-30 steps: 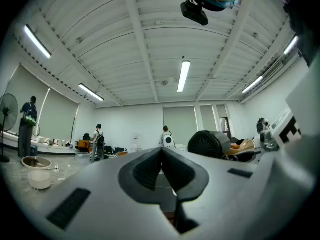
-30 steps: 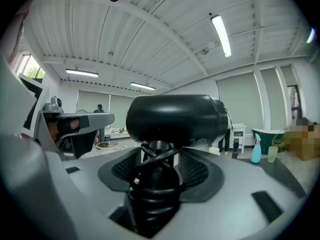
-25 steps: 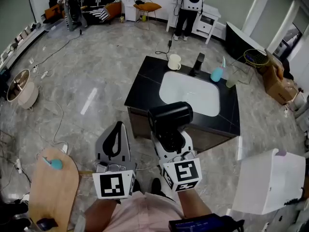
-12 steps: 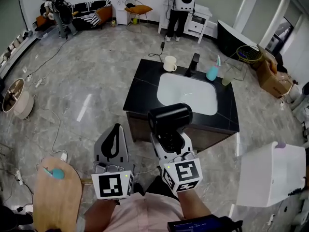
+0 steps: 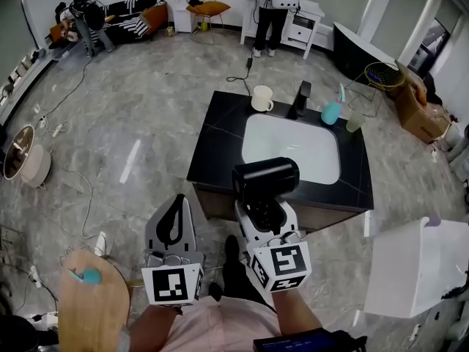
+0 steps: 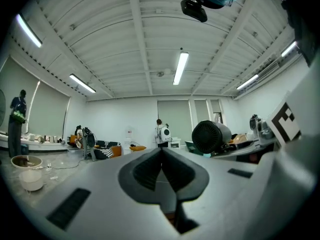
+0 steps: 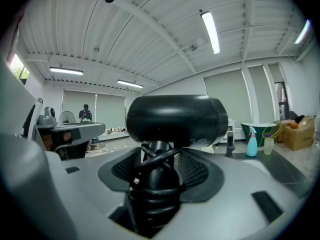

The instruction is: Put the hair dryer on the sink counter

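Note:
A black hair dryer is held upright in my right gripper, whose jaws are shut on its handle with the cord coiled round it; its barrel fills the right gripper view. The dryer hangs just short of the near edge of the black sink counter, which carries a white basin. To the dryer's left my left gripper is shut with nothing in it, its pads meeting. In the left gripper view the hair dryer shows at the right.
On the counter's far side stand a cream mug, a black tap, a teal spray bottle and a glass. A white box sits to the right, a wooden stool at lower left. Cables trail over the floor.
Both grippers have moved forward toward the counter with the hair dryer still gripped. The counter now lies closer under the dryer.

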The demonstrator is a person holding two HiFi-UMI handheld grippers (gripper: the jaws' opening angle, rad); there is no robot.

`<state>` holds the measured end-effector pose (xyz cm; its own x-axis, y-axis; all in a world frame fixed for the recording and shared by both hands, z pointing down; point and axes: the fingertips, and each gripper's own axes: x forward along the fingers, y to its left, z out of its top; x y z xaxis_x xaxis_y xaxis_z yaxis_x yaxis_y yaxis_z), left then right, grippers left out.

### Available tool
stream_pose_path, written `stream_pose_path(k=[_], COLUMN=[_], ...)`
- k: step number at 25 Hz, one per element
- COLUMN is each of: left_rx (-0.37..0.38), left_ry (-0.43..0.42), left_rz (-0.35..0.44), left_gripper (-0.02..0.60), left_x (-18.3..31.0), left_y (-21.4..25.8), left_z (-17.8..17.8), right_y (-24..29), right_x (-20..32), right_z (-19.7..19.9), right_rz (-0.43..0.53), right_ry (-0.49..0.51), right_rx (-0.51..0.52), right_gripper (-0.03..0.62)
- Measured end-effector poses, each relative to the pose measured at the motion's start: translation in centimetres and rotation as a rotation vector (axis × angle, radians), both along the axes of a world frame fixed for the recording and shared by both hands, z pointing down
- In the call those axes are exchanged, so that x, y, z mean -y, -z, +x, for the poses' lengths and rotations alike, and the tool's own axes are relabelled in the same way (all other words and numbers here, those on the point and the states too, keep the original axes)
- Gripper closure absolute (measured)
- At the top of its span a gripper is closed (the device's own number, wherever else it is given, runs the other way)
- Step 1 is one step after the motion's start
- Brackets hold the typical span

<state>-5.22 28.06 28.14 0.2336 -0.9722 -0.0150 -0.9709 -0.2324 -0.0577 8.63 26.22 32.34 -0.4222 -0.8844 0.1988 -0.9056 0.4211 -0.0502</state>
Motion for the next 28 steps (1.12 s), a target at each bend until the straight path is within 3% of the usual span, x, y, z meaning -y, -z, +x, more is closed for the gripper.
stream_pose_path(k=[7, 15, 24, 28], left_rx=[0.024, 0.056, 0.082, 0.073], left_ry=[0.007, 0.075, 0.151, 0.166], left_rz=[-0.046, -0.026, 0.051, 0.049], left_gripper=[0.572, 0.572, 0.572, 0.572], left_x=[8.9, 18.6, 23.8, 25.0], left_y=[-2.6, -0.6, 2.6, 2.3], left_z=[0.9, 1.6, 0.5, -0.8], right_y=[-2.8, -1.9, 0.0, -0.3], right_x=[9.0, 19.6, 26.6, 28.3], right_z=[1.4, 1.3, -0.1, -1.3], right_rz=[-0.062, -0.066, -0.021, -0.020], right_ry=[0.008, 0.083, 0.155, 0.160], right_rx=[0.007, 0.027, 0.038, 0.029], right_gripper=[0.350, 0.350, 0.350, 0.350])
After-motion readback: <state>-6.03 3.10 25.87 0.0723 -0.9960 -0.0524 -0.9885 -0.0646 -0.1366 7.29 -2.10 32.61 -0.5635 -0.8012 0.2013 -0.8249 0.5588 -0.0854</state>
